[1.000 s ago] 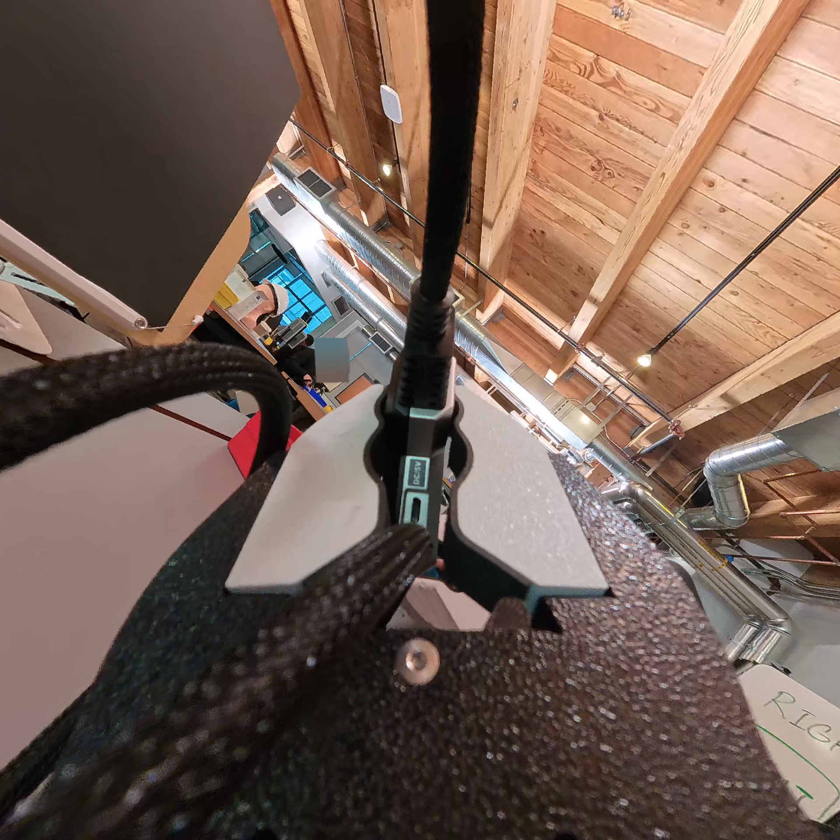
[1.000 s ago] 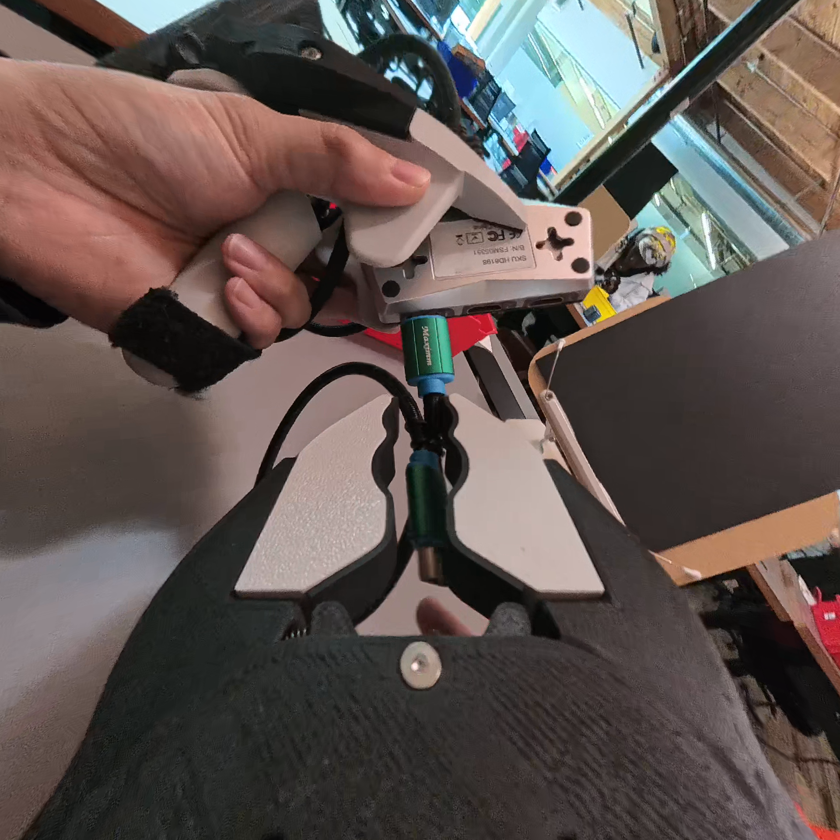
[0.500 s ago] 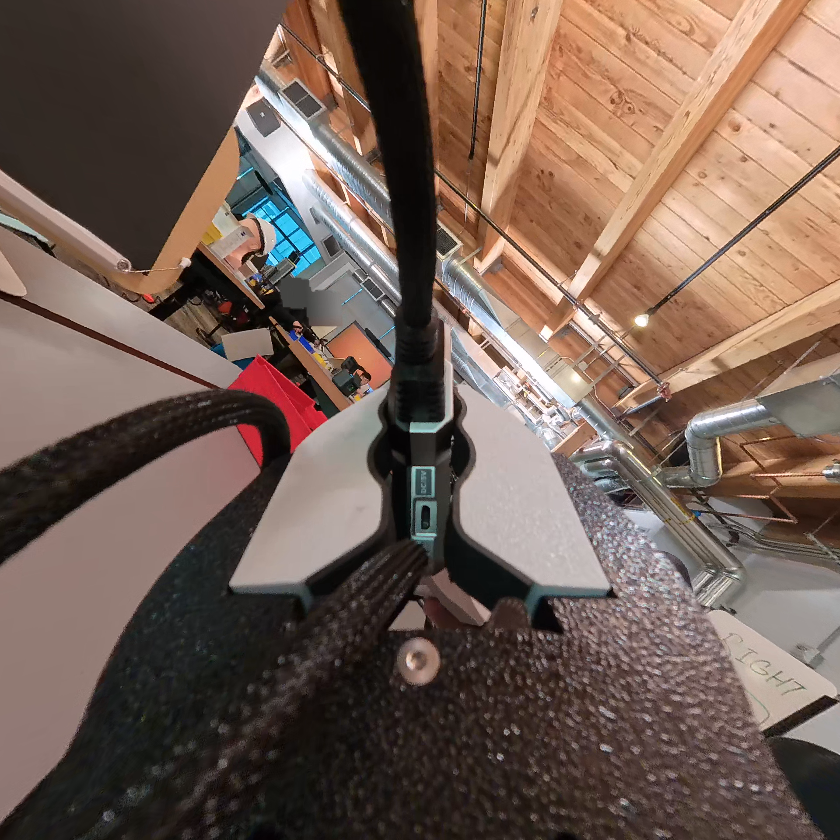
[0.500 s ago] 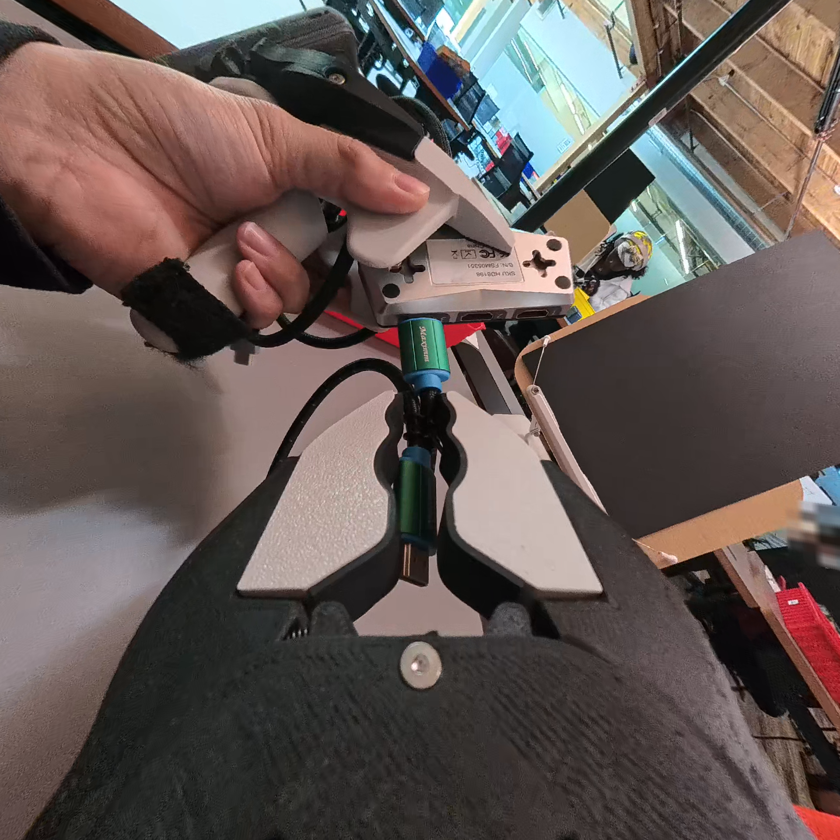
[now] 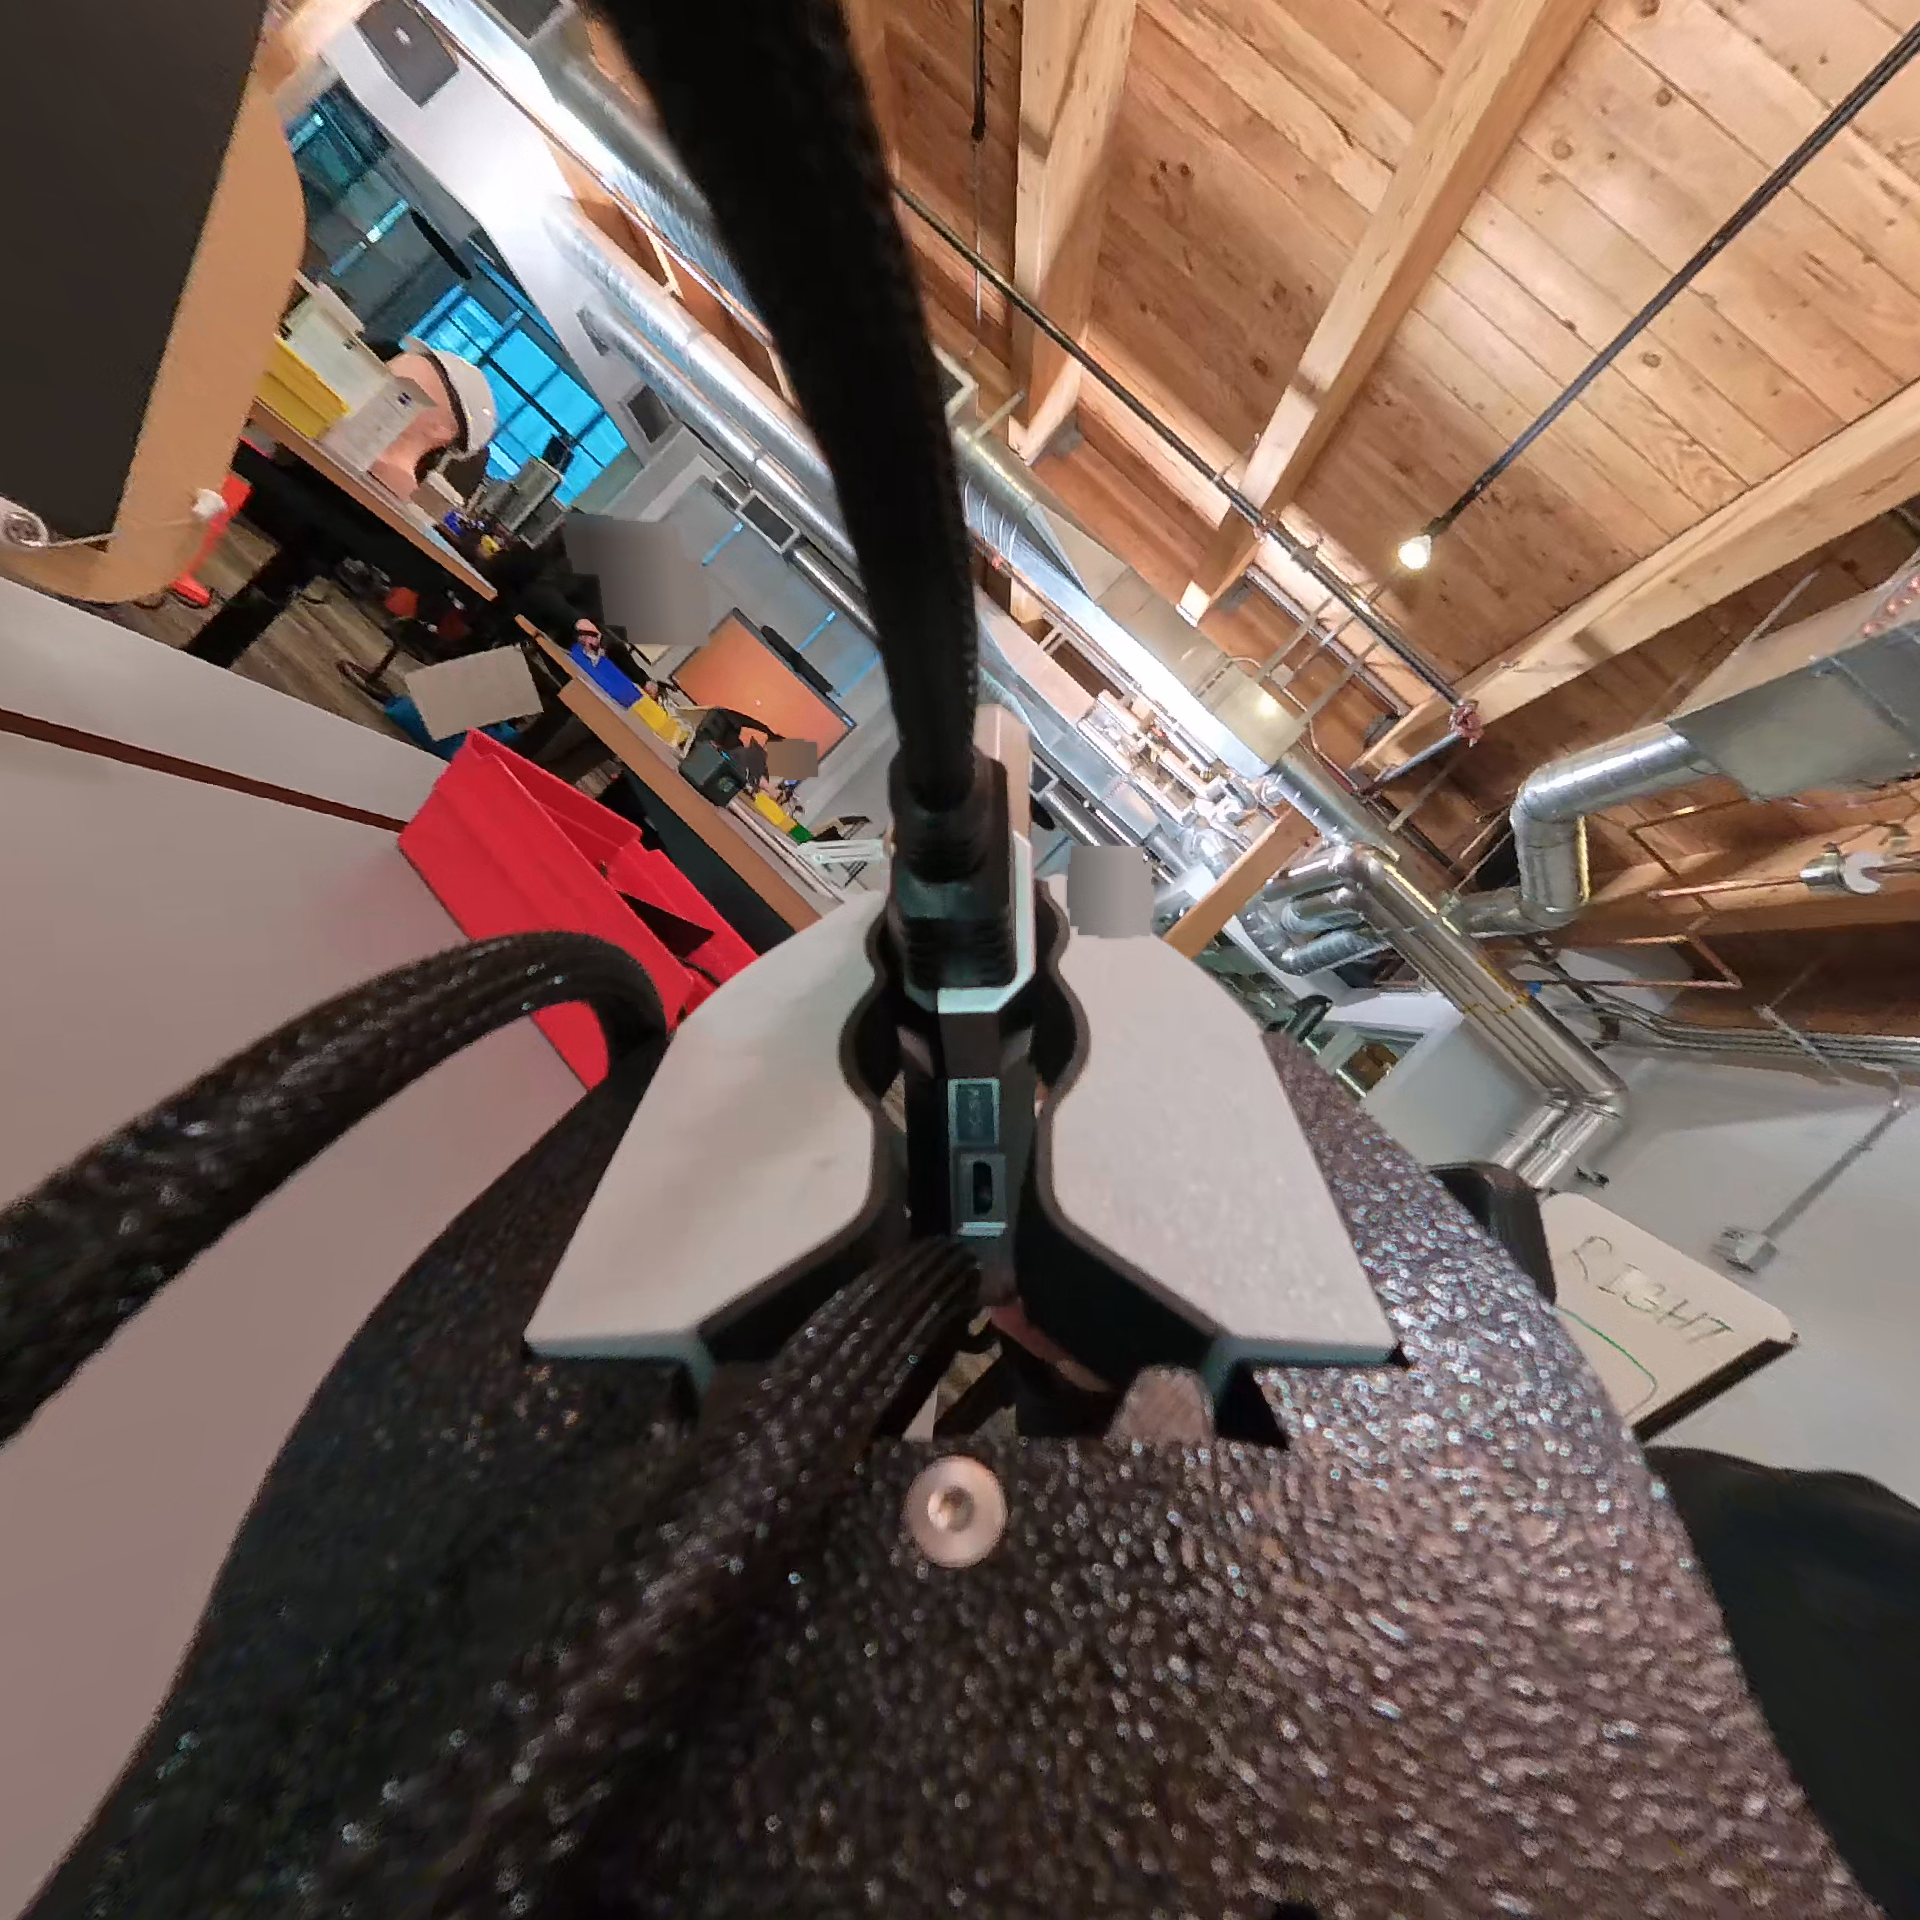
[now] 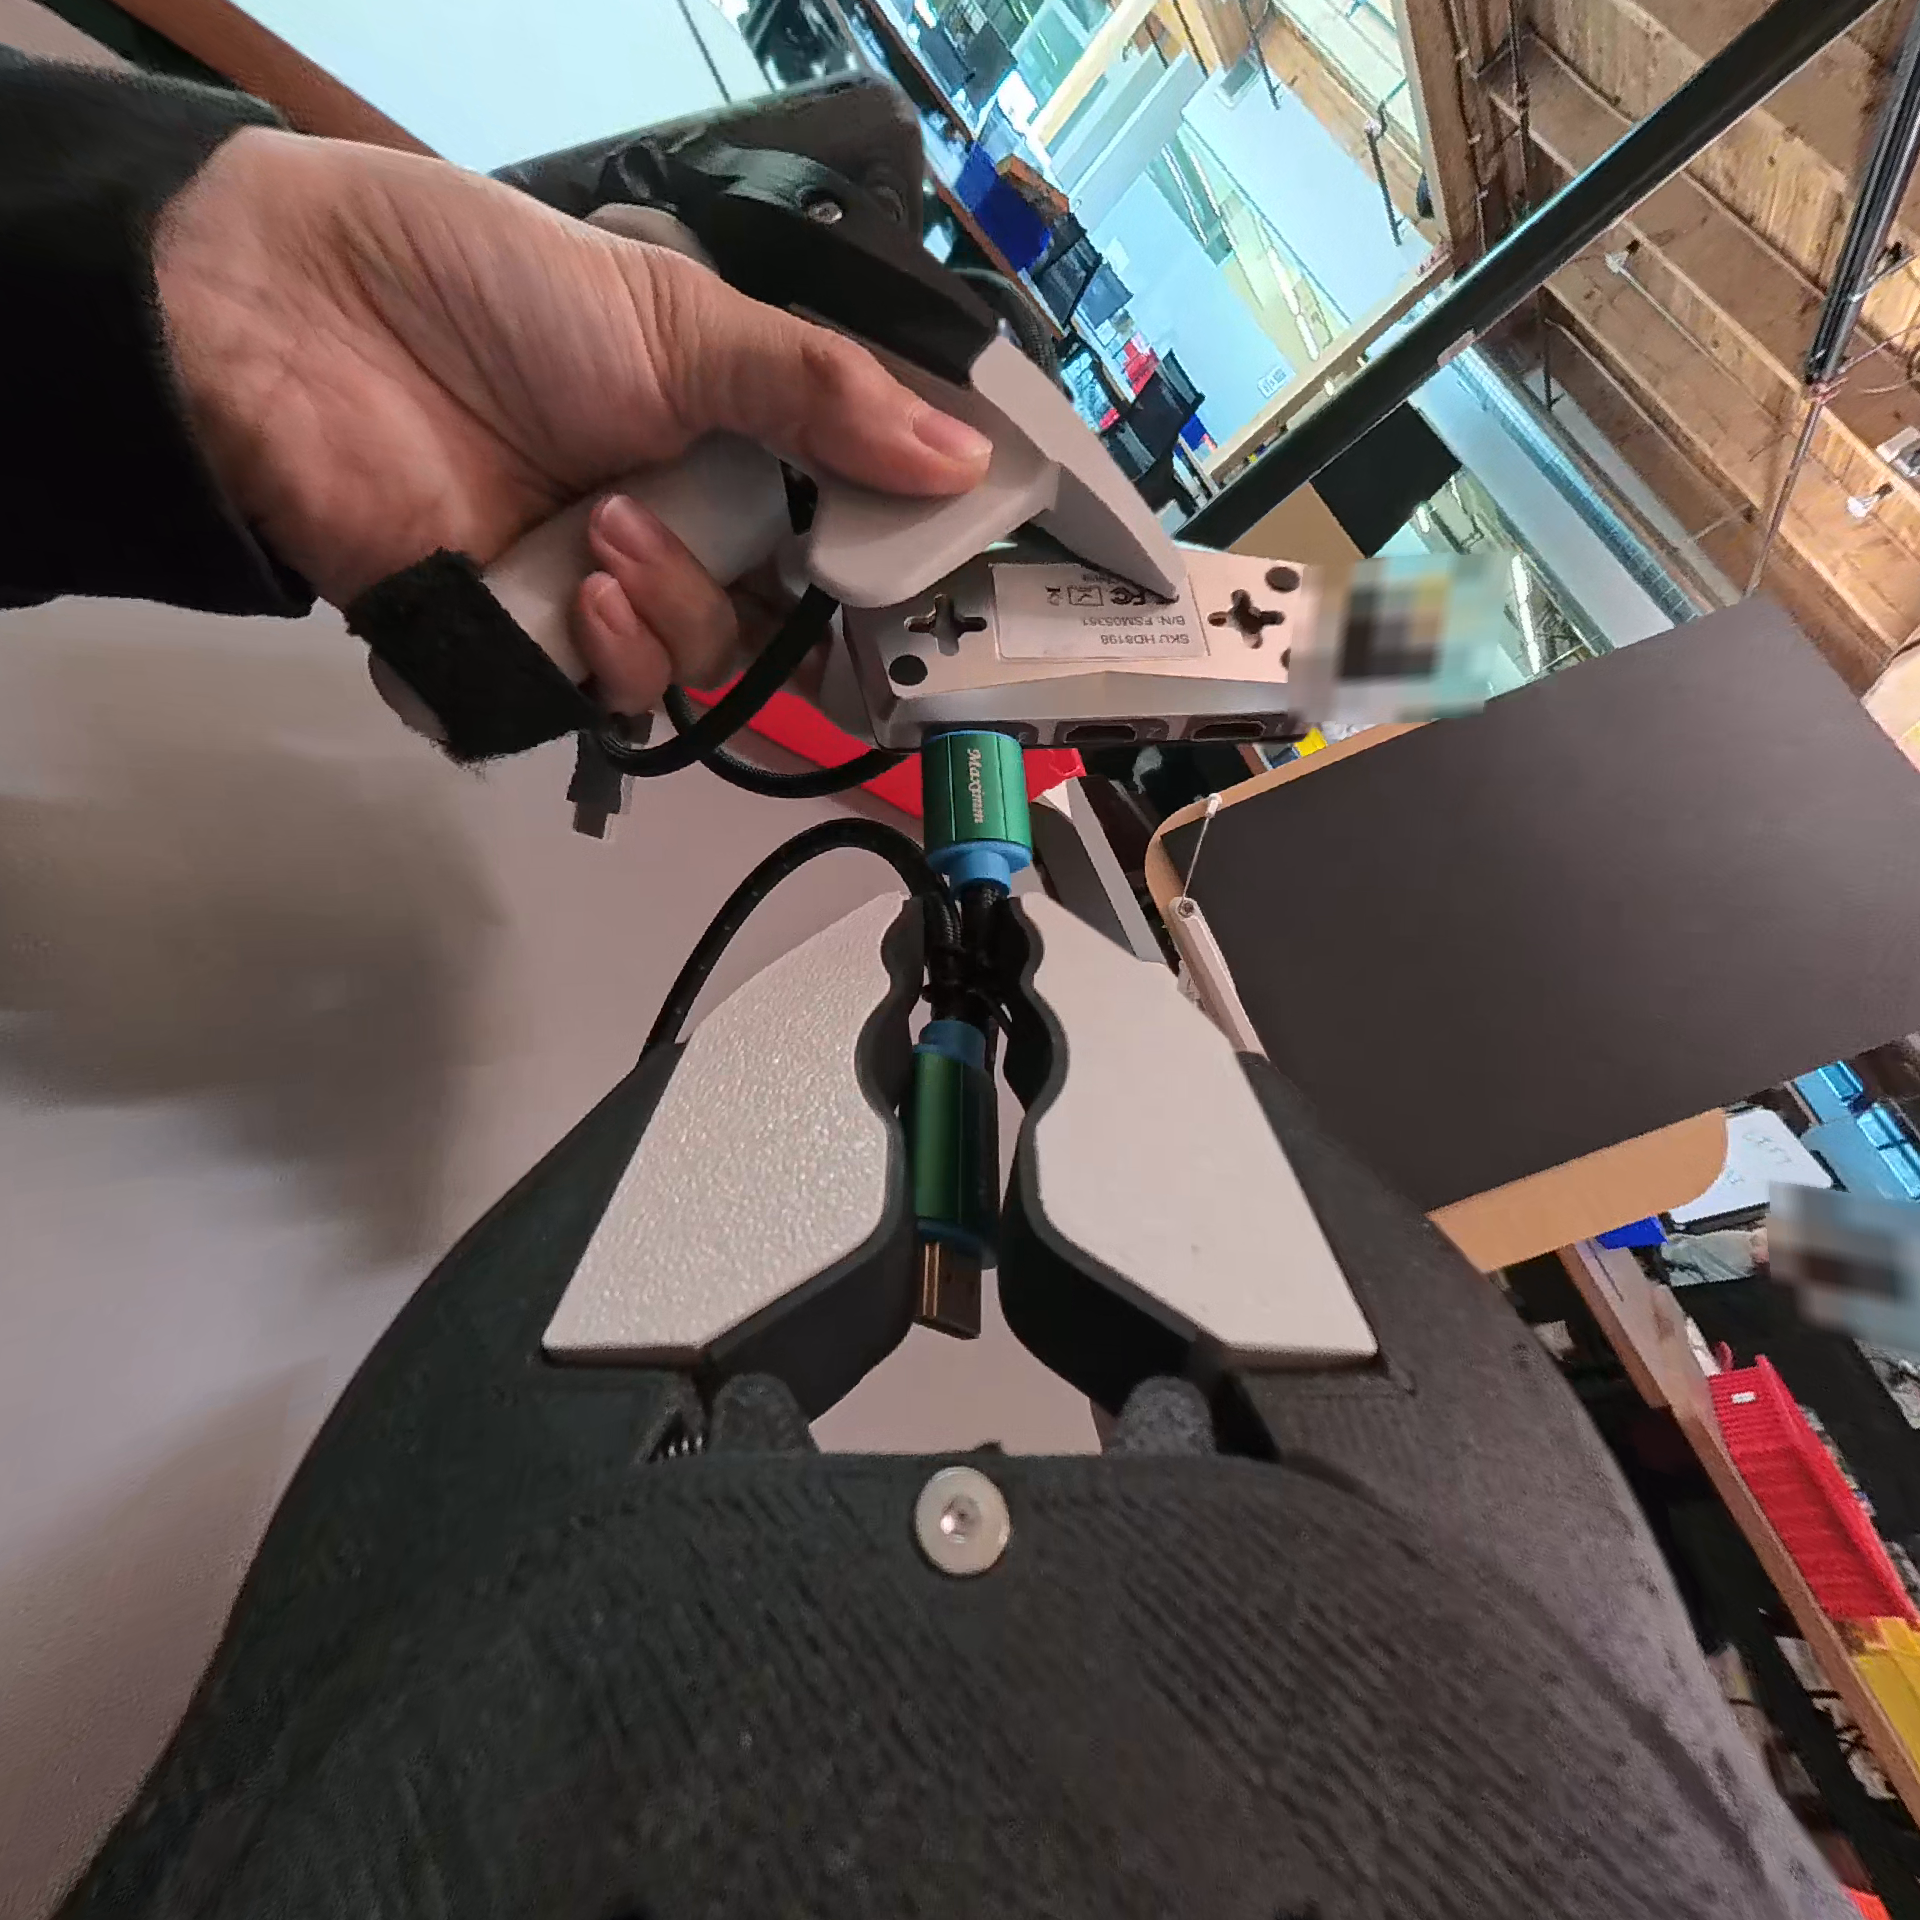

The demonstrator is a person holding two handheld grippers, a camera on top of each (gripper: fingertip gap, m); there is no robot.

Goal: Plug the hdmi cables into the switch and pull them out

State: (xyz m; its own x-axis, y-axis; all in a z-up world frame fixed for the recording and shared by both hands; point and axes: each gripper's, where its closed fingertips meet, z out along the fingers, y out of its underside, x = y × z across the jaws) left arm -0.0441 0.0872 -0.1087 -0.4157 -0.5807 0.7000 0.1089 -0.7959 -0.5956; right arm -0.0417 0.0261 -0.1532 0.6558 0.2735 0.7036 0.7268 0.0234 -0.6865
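Observation:
My left gripper (image 5: pixel 961 935) is shut on the silver HDMI switch (image 5: pixel 977 1132), seen edge-on between its fingers. A thick black cable (image 5: pixel 894 520) runs up from the switch's far end. In the right wrist view a hand (image 6: pixel 468 395) holds that gripper, and the switch (image 6: pixel 1081 665) shows its underside with a label. One green HDMI plug (image 6: pixel 977 795) sits in the switch's leftmost port. My right gripper (image 6: pixel 966 914) is just below it, shut on a second green HDMI plug (image 6: pixel 951 1153) whose gold connector points back toward the camera. Its cable loops out at the fingertips.
Two free ports (image 6: pixel 1231 730) show to the right of the plugged one. A braided black cable (image 5: pixel 312 1091) arcs over the pale table (image 5: pixel 156 935) at left. A red bin (image 5: pixel 540 831) stands beyond the table edge. A dark board (image 6: pixel 1507 935) with a wooden edge stands at right.
The left gripper has tilted with the switch, so its view has swung from the ceiling toward the room. The right gripper keeps its hold just below the plugged connector. Both grips are unchanged.

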